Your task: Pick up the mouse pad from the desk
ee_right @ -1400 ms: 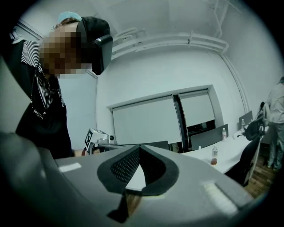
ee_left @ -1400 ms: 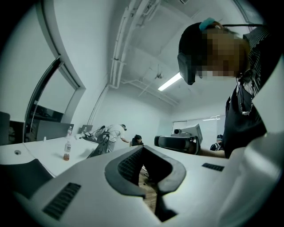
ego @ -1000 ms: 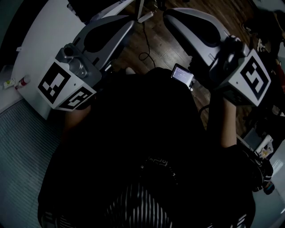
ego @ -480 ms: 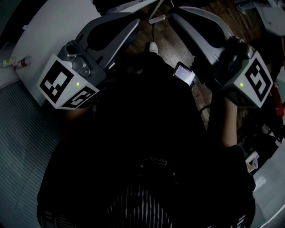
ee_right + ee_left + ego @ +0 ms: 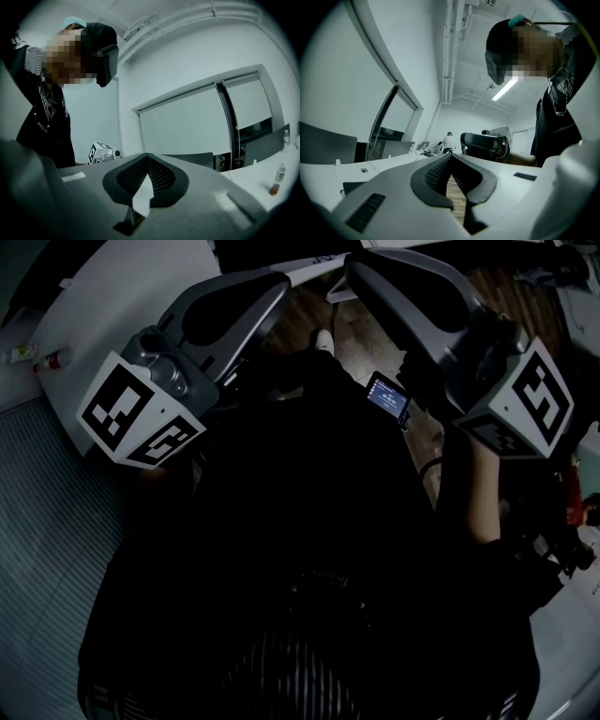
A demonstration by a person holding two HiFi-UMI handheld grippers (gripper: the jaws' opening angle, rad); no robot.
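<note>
The left gripper [image 5: 451, 157] and right gripper [image 5: 147, 157] have swung round with us since a second ago. The white counter [image 5: 112, 282] with its small bottle [image 5: 45, 358] now sits farther off at left. Both pairs of jaws are pressed together, empty. We find the mouse pad in no view.

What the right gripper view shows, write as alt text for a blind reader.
The right gripper, jaws shut and empty, faces a white wall with a blind-covered window. A person in a striped shirt is at left; a small bottle stands on a white desk at right.
</note>
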